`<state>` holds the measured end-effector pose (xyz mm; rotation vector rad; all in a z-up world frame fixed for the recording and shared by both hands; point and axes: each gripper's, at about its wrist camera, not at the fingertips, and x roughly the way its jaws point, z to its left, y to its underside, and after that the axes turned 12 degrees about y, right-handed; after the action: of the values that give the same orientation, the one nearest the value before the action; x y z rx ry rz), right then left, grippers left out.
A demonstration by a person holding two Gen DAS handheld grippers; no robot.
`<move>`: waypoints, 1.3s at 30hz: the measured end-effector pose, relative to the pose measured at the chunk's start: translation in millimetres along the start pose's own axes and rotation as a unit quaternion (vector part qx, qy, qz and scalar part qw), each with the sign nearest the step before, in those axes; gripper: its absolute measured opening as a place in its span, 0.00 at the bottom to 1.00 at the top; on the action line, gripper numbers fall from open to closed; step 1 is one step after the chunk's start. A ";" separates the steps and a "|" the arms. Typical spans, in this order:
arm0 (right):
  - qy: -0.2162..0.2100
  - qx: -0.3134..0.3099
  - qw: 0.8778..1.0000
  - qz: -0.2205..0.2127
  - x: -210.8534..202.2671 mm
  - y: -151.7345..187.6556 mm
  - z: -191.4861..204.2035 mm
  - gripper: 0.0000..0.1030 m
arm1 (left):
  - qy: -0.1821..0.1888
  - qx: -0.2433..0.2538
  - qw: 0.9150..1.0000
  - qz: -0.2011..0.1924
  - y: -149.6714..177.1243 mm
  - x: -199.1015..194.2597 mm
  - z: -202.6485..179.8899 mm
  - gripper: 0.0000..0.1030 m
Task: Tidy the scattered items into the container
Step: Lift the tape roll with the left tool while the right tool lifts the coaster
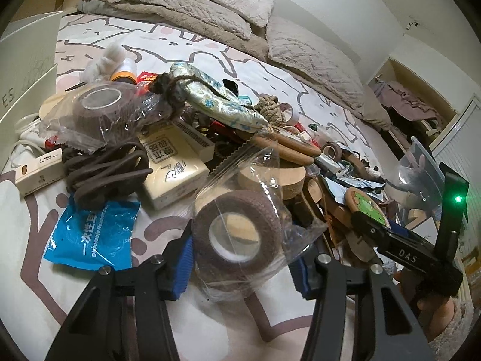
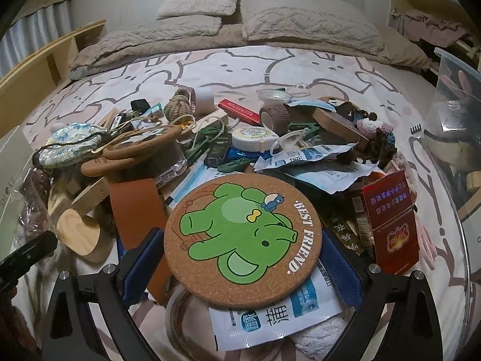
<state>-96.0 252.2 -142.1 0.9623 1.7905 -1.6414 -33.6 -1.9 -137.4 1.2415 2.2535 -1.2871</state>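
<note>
In the left wrist view my left gripper [image 1: 240, 258] stands with its blue-padded jaws either side of a brown bandage roll in a clear wrapper [image 1: 237, 234], closed on it. In the right wrist view my right gripper [image 2: 243, 255] is shut on a round cork coaster with a green elephant [image 2: 243, 240], held flat over the pile. The coaster and right gripper also show in the left wrist view [image 1: 365, 207]. A clear plastic container [image 2: 451, 126] stands at the right on the bed, with items inside.
A pile of clutter covers the bed: a second wrapped bandage roll [image 1: 96, 105], a brown cord bundle [image 1: 102, 171], a blue packet [image 1: 90, 234], a tissue box [image 1: 171, 162], a red box [image 2: 390, 216], a tape measure [image 2: 252, 135], mask packets [image 2: 270, 316]. Pillows lie behind.
</note>
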 end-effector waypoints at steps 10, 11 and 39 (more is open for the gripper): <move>-0.019 -0.005 0.998 -0.053 -30.6 1.1 5.8 0.96 | 0.001 0.005 1.000 -0.006 -0.5 -6.3 -2.9 0.53; -0.020 -0.003 0.998 -0.058 -33.5 1.3 5.3 0.96 | 0.000 0.004 1.000 -0.006 -0.9 -7.2 -2.6 0.53; -0.089 0.027 0.984 -0.151 -114.3 -21.6 22.4 0.96 | -0.014 0.064 0.991 -0.121 -38.1 -98.1 -15.7 0.53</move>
<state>-45.1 212.3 -42.8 0.5629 1.8440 -1.9022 -1.9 -52.1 -49.2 1.0056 2.3925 -1.5444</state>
